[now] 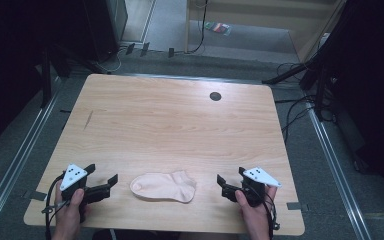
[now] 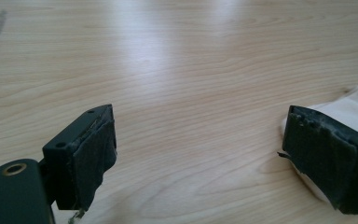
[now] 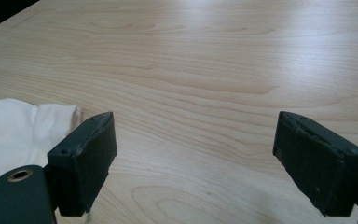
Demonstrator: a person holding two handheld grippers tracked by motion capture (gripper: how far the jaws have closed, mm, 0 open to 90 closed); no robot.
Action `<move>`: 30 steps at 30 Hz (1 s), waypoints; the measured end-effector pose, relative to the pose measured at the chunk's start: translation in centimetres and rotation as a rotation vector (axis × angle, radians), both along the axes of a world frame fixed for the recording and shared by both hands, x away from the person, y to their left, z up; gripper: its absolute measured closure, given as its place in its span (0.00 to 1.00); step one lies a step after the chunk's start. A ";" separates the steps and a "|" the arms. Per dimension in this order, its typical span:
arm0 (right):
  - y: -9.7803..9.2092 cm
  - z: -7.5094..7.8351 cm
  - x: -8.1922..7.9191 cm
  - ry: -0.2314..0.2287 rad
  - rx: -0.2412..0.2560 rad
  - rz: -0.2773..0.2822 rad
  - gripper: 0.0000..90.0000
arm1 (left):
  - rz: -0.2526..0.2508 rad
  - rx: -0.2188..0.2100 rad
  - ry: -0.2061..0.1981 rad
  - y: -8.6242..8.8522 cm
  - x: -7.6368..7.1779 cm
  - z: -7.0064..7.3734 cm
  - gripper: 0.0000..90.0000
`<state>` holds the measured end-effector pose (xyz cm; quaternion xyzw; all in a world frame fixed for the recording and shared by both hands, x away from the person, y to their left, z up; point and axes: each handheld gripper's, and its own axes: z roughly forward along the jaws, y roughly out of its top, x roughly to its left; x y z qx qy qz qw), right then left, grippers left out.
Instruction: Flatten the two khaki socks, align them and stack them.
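A pale pink sock (image 1: pixel 164 186) lies flat near the front edge of the wooden table (image 1: pixel 170 125), between the two hands. My left gripper (image 1: pixel 101 175) rests to the sock's left, open, with nothing between its jaws. In the left gripper view the sock (image 2: pixel 354 105) peeks out beside the right jaw. My right gripper (image 1: pixel 230 176) sits to the sock's right, also open and holding nothing. In the right gripper view the sock (image 3: pixel 14 135) lies at the left, partly behind the left jaw.
A small dark round hole (image 1: pixel 215 96) marks the table's far side. A faint dark streak (image 1: pixel 88 119) lies on the wood at the left. Cables and stand legs (image 1: pixel 300 75) surround the table on the floor.
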<state>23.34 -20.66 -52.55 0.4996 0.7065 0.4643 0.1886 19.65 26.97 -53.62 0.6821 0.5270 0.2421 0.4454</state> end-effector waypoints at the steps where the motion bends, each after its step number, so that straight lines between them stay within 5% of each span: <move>1: -0.3 -0.1 0.0 -0.001 0.000 -0.002 0.15 | 0.007 0.002 -0.002 0.3 0.0 0.0 0.11; 30: -11.6 -2.0 -1.3 0.009 -0.030 -0.221 0.15 | 0.134 0.033 0.008 7.1 -0.5 -0.9 0.02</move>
